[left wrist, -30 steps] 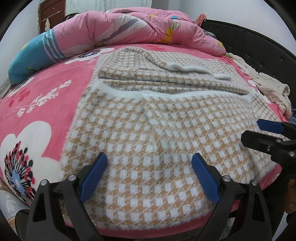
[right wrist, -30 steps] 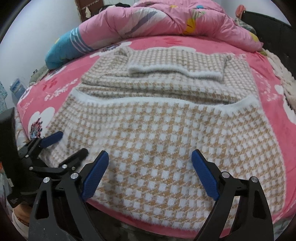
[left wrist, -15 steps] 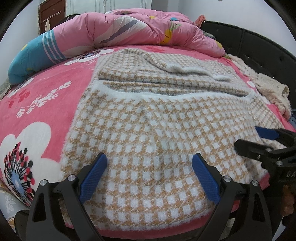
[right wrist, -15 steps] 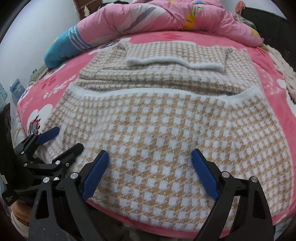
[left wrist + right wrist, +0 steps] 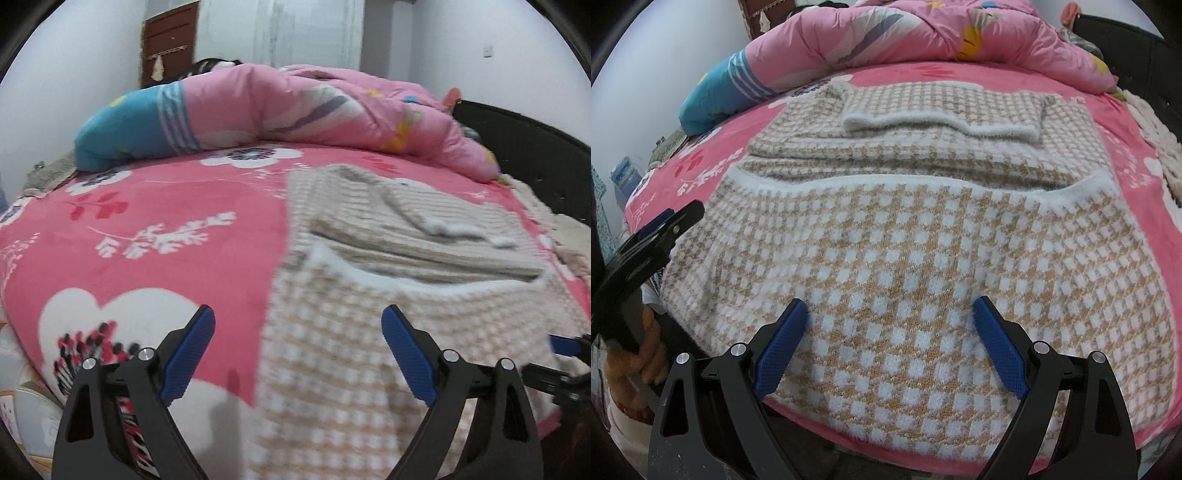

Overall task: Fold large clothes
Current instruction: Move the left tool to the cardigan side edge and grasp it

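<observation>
A large beige-and-white houndstooth knit sweater [image 5: 905, 236] lies flat on the pink floral bed, with its sleeves folded across the far part [image 5: 942, 110]. It also shows in the left wrist view [image 5: 406, 295]. My left gripper [image 5: 297, 350] is open and empty, over the sweater's near left edge and the pink blanket. It also appears at the left in the right wrist view [image 5: 661, 229]. My right gripper [image 5: 890, 347] is open and empty, low over the sweater's near hem. Its fingertips [image 5: 565, 345] show at the right edge of the left wrist view.
A pink floral blanket [image 5: 147, 229] covers the bed. A rolled pink and blue duvet [image 5: 886, 40] lies along the far side. A dark bed frame [image 5: 535, 155] runs along the right, with a cream cloth [image 5: 1156, 144] next to it.
My left gripper has swung left and tilted up, so the sweater now sits to the right of its view. My right gripper has moved slightly closer to the hem.
</observation>
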{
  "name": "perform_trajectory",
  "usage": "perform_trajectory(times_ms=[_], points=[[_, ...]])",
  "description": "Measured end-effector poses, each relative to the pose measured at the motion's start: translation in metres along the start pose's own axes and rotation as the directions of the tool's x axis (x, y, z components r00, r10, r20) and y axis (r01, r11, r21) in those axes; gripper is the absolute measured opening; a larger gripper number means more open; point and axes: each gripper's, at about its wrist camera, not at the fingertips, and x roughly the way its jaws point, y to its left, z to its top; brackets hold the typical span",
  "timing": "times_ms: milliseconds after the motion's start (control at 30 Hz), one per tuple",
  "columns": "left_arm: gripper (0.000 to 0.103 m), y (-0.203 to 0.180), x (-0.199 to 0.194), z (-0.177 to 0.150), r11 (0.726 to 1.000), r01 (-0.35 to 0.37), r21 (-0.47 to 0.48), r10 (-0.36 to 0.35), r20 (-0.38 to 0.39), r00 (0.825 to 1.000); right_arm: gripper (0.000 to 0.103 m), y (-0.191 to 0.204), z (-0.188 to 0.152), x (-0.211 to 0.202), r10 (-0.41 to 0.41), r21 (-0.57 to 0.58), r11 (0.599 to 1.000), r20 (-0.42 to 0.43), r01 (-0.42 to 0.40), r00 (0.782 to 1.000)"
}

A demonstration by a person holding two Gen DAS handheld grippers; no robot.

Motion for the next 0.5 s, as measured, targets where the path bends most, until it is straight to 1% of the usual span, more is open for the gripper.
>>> perform_trajectory(times_ms=[67, 133, 167, 233, 300, 367, 400, 433, 500], points=[[0.084, 0.004, 0.013, 0.001, 1.000, -0.022, 0.003, 0.022, -0.018, 1.000, 0.086, 0.000, 0.000, 0.000, 0.000, -0.001, 1.000, -0.001, 0.000, 1.000], [0.069, 0.010, 0.019, -0.002, 0.999, -0.034, -0.001, 0.034, -0.039, 0.999, 0.086, 0.000, 0.000, 0.000, 0.000, -0.002, 1.000, -0.004, 0.000, 1.000], [0.067, 0.015, 0.020, -0.004, 1.000, -0.021, -0.012, 0.021, -0.044, 0.999, 0.086, 0.001, 0.000, 0.000, 0.000, -0.001, 1.000, -0.004, 0.000, 1.000], [0.062, 0.024, 0.013, -0.009, 0.999, 0.016, -0.032, -0.017, -0.022, 1.000, 0.086, 0.001, 0.000, 0.001, -0.001, -0.002, 1.000, -0.007, 0.001, 1.000], [0.060, 0.035, 0.001, -0.016, 0.997, 0.069, -0.032, -0.069, 0.017, 0.997, 0.086, 0.001, 0.000, 0.002, -0.003, -0.004, 1.000, -0.009, 0.003, 1.000], [0.060, 0.044, -0.009, -0.020, 0.994, 0.111, -0.025, -0.110, 0.036, 0.993, 0.086, 0.001, 0.000, 0.003, -0.004, -0.005, 1.000, -0.008, 0.004, 1.000], [0.060, 0.050, -0.011, -0.020, 0.990, 0.138, -0.024, -0.137, 0.038, 0.990, 0.086, 0.001, 0.000, 0.003, -0.003, -0.005, 1.000, -0.007, 0.003, 1.000], [0.060, 0.058, -0.011, -0.020, 0.983, 0.180, -0.030, -0.180, 0.027, 0.983, 0.086, 0.001, 0.000, 0.003, -0.001, -0.007, 1.000, -0.006, 0.001, 1.000], [0.060, 0.067, -0.010, -0.019, 0.970, 0.239, -0.047, -0.239, 0.007, 0.971, 0.086, 0.000, 0.000, 0.004, 0.003, -0.009, 1.000, 0.000, -0.003, 1.000]])
